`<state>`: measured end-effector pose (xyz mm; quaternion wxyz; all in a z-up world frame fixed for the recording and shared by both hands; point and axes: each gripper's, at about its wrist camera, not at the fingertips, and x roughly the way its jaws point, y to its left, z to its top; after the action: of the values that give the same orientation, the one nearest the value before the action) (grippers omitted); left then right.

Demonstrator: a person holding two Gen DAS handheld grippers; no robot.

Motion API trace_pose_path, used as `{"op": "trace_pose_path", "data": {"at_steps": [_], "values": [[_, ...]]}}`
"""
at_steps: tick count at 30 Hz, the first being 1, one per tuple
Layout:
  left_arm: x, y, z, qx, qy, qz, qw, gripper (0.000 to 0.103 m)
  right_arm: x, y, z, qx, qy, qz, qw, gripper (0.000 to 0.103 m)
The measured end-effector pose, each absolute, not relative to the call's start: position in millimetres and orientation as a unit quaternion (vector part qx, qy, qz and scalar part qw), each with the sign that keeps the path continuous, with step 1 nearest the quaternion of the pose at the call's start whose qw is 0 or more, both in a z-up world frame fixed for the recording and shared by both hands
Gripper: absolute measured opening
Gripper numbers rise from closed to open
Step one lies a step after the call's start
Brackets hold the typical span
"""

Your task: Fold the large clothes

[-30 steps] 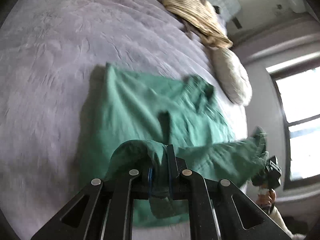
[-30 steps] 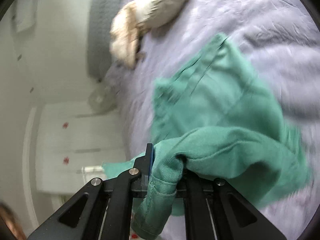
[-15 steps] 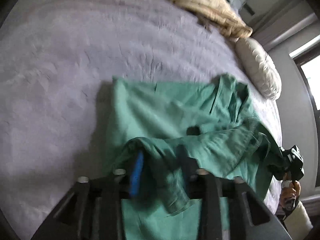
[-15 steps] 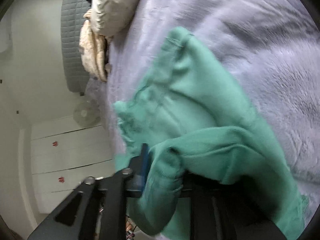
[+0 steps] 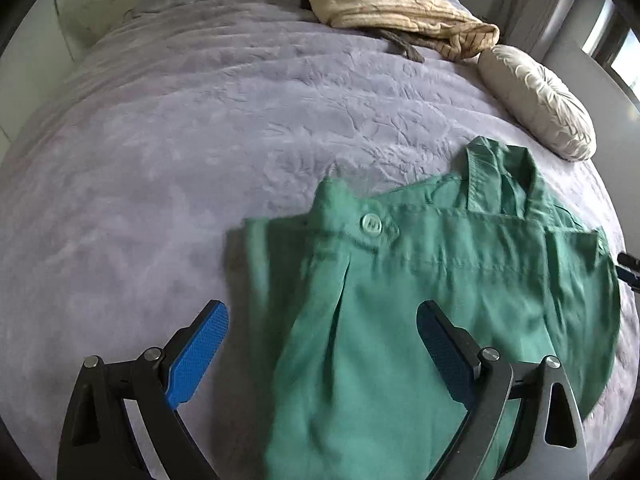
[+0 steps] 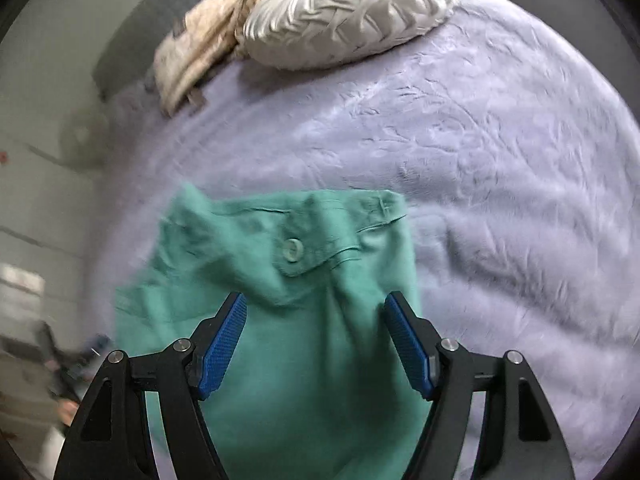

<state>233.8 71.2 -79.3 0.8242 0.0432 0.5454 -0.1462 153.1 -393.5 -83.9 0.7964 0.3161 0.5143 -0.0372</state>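
A green garment [image 5: 420, 300] lies folded on the lilac bedspread [image 5: 200, 140], its buttoned waistband edge turned away from me. My left gripper [image 5: 322, 320] hovers over the garment's left edge, its jaws opening wide, blue pads clear of the cloth. In the right wrist view the same garment [image 6: 304, 320] lies below my right gripper [image 6: 314, 312], whose jaws are also opening; the cloth sits beneath and between the fingers but the pads do not press it. A tip of the right gripper [image 5: 628, 268] shows at the left wrist view's right edge.
A beige knitted garment [image 5: 392, 4] and a round cream cushion [image 5: 536, 100] lie at the far end of the bed. The same cushion [image 6: 348, 8] fills the top of the right wrist view. White cupboards and a fan stand beyond the bed's left side.
Both grippers were shut on raised folds of the green garment; both have let go and opened, and the cloth has dropped flat onto the bed as a folded layer.
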Motion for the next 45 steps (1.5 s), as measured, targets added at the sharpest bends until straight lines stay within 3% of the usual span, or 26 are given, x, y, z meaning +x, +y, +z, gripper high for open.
{"op": "trace_pose_path", "data": {"at_steps": [4, 6, 7, 8, 9, 10, 11, 18, 24, 27, 29, 30, 32, 36, 39, 45], "values": [[264, 54, -106, 0.045, 0.569, -0.145, 0.809, 0.095, 171, -396, -98, 0.263, 0.522, -0.066, 0.809, 0.075], [273, 50, -116, 0.04, 0.576, -0.137, 0.805, 0.095, 171, -397, -104, 0.256, 0.527, -0.074, 0.807, 0.07], [275, 50, -118, 0.033, 0.576, -0.136, 0.806, 0.085, 171, -397, -108, 0.26, 0.532, -0.07, 0.803, 0.058], [275, 49, -117, 0.022, 0.574, -0.143, 0.806, 0.06, 173, -395, -112, 0.262, 0.538, -0.062, 0.799, 0.035], [275, 48, -116, 0.011, 0.576, -0.155, 0.802, 0.047, 174, -391, -114, 0.255, 0.548, -0.057, 0.795, 0.023], [273, 46, -113, 0.012, 0.574, -0.154, 0.804, 0.025, 175, -386, -114, 0.244, 0.553, -0.058, 0.795, 0.009], [269, 44, -107, 0.025, 0.564, -0.149, 0.812, 0.014, 174, -380, -110, 0.222, 0.553, -0.063, 0.8, 0.007], [246, 69, -58, 0.006, 0.497, -0.158, 0.854, 0.015, 167, -369, -49, 0.19, 0.48, -0.042, 0.855, 0.006], [263, 63, -120, 0.029, 0.546, -0.115, 0.829, 0.016, 197, -370, -109, 0.198, 0.531, -0.054, 0.822, 0.006], [260, 66, -124, 0.034, 0.534, -0.09, 0.84, 0.03, 194, -375, -135, 0.23, 0.537, -0.06, 0.809, 0.008], [259, 74, -119, 0.038, 0.535, -0.072, 0.841, 0.058, 189, -380, -131, 0.245, 0.535, -0.063, 0.806, 0.013], [258, 81, -113, 0.044, 0.534, -0.054, 0.843, 0.062, 186, -382, -127, 0.243, 0.537, -0.07, 0.805, 0.018], [254, 98, -97, 0.043, 0.525, -0.039, 0.849, 0.063, 178, -388, -116, 0.231, 0.538, -0.101, 0.805, 0.035], [232, 121, -62, 0.045, 0.514, -0.038, 0.856, 0.063, 147, -389, -76, 0.199, 0.507, -0.133, 0.828, 0.035], [209, 120, -50, 0.051, 0.512, -0.062, 0.855, 0.063, 126, -371, -58, 0.205, 0.5, -0.104, 0.835, 0.027], [168, 89, -71, 0.034, 0.54, -0.13, 0.831, 0.063, 112, -301, -73, 0.247, 0.528, 0.007, 0.813, 0.026]]}}
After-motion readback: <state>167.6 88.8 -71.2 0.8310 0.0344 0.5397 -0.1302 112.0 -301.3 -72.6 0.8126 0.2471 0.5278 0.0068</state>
